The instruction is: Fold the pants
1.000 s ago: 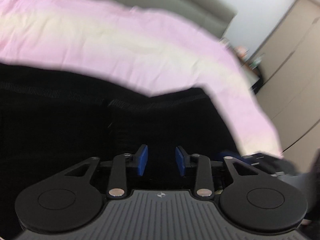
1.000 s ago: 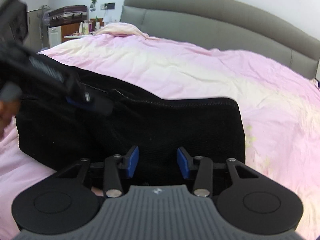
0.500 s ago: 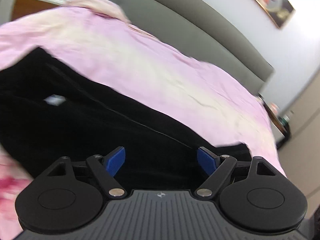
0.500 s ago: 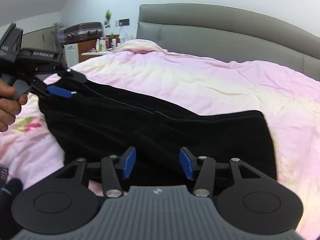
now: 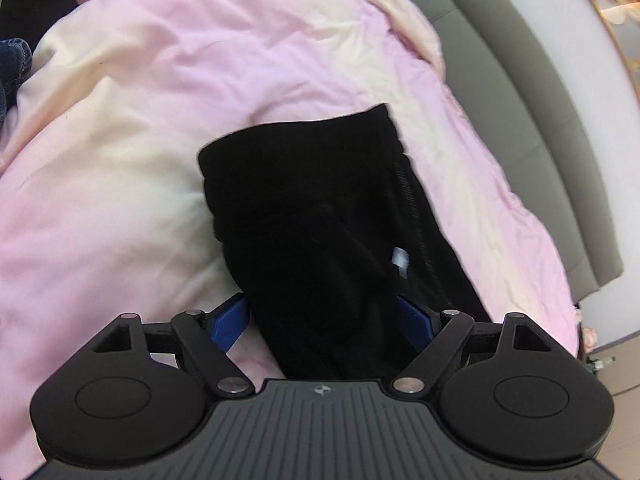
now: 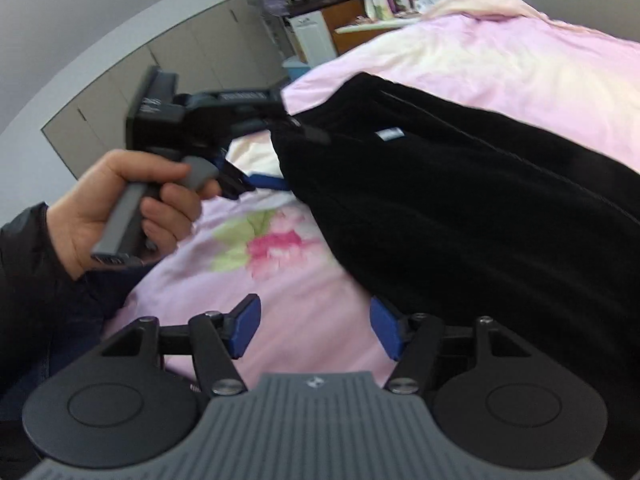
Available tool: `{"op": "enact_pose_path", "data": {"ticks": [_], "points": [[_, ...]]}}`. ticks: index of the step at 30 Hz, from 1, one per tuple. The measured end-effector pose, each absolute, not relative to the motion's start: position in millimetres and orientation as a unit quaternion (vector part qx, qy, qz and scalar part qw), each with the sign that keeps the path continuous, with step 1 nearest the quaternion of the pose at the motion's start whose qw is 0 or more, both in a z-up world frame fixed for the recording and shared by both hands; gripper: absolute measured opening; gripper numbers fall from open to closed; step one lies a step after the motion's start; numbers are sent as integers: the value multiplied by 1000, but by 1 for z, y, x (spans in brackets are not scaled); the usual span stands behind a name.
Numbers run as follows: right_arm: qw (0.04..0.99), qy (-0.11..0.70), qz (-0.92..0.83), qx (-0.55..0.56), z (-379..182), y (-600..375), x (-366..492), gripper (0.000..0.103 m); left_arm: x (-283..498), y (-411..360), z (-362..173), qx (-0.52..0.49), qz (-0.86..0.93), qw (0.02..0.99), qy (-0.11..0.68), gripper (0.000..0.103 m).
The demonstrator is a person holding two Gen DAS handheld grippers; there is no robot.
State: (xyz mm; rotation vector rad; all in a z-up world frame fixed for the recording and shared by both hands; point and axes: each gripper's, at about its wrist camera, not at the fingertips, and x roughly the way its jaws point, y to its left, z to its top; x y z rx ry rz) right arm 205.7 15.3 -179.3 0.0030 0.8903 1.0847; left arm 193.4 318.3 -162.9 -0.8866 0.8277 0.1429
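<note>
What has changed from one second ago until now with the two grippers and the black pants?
The left gripper went from narrow jaws to wide open, with the pants between its pads but not pinched. The right gripper swung left off the pants; its jaws are opening over bare quilt, nothing between them. The pants stayed folded on the quilt.

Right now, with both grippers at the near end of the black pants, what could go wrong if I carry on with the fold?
1. The left gripper is wide open around a thick bunch of pants; closing here may grab too many layers.
2. The right gripper is opening over bare quilt, with the pants edge beside it, so it may pinch quilt.
3. The pants lie skewed and bunched, so the fold may come out crooked.
</note>
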Motion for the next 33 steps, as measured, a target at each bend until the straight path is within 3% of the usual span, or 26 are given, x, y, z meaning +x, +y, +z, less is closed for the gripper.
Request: {"op": "enact_pose_path", "data": {"ticks": [3,8,11,13,16,25,33], "points": [[790,411,454,7,-187,37,235,58,203,327,-179,-433,67,812,385,96],[861,378,318,-119,-211,83,258,59,217,341,-193,-477,42,810,338,95],[865,390,294,-113,-232,100,257,60,214,347,-202,-510,48,804,301,82],[872,373,290,-130,-240,105,249,60,213,346,-207,-508,56,807,296,56],[877,364,290,-117,-241,102,248,61,212,339,-200,-487,61,823,287,42],[892,347,287,-26,-209,54,212,56,205,227,-106,-169,59,959,219,39],[928,277,244,-46,-174,-24,162,57,202,109,-102,106,-14,977,184,39]]}}
